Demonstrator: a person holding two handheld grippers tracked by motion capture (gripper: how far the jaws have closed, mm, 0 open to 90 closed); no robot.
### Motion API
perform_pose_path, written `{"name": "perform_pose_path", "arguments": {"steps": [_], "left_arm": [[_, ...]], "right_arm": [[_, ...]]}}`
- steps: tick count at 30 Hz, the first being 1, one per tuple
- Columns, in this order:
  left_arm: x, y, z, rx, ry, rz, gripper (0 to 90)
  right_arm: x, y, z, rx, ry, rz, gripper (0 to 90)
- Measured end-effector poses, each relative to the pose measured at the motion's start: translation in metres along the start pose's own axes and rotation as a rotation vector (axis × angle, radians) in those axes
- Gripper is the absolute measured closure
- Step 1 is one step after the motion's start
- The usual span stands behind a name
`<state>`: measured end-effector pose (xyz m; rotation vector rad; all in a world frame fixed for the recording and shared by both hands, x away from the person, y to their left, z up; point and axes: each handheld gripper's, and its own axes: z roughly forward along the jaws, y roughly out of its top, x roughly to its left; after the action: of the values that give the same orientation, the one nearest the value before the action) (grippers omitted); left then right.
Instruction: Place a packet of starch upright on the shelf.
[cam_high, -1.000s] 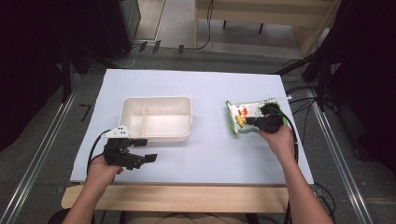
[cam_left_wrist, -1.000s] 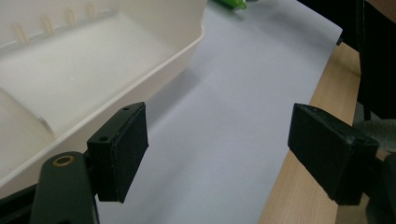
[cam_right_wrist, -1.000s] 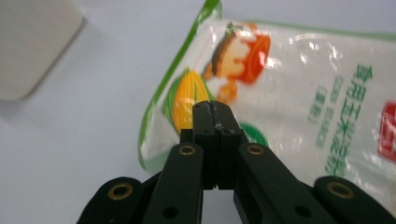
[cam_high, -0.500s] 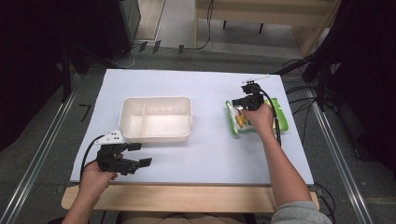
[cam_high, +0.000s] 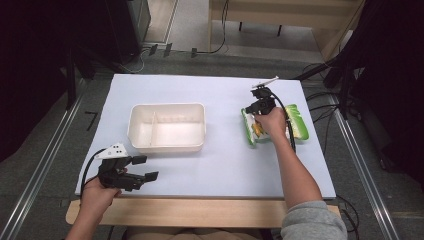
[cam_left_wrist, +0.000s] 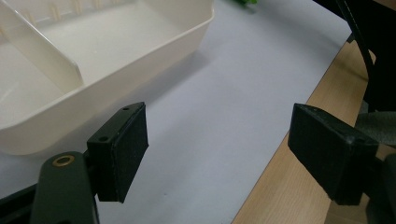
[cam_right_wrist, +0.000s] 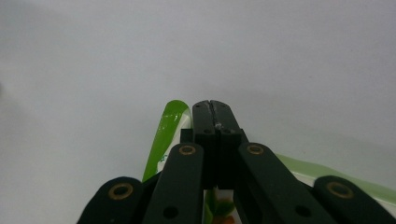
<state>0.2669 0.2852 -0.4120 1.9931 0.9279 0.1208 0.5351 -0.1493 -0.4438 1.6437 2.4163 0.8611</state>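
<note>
The right tool (cam_high: 256, 102), jaws clenched on nothing, sits at the snack packet's (cam_high: 298, 123) far end — the packet lies long-axis across the bench (cam_high: 225, 165), right of the tray (cam_high: 167, 146); the left tool (cam_high: 142, 167) rests released, well apart.

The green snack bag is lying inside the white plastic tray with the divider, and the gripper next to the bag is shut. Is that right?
Not quite. The green snack bag is not in the white plastic tray with the divider; it lies on the white table mat to the tray's right, as the high view shows. The tray holds nothing. The right gripper by the bag is indeed shut.
</note>
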Motion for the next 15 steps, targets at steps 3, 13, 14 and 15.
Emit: {"name": "perform_pose_path", "arguments": {"steps": [3, 13, 14, 15], "left_arm": [[0.0, 0.001, 0.001, 0.006, 0.001, 0.001, 20.9], [0.001, 0.004, 0.004, -0.007, -0.012, 0.01, 20.9], [0.001, 0.004, 0.004, -0.007, -0.012, 0.01, 20.9], [0.001, 0.005, 0.005, -0.002, -0.013, 0.013, 20.9]], "right_arm": [[0.003, -0.002, -0.001, 0.018, 0.03, -0.016, 90.0], [0.022, -0.019, -0.009, 0.017, 0.093, -0.09, 90.0], [0.023, -0.021, -0.01, 0.013, 0.099, -0.096, 90.0], [0.025, -0.023, -0.011, 0.006, 0.102, -0.094, 90.0]]}}
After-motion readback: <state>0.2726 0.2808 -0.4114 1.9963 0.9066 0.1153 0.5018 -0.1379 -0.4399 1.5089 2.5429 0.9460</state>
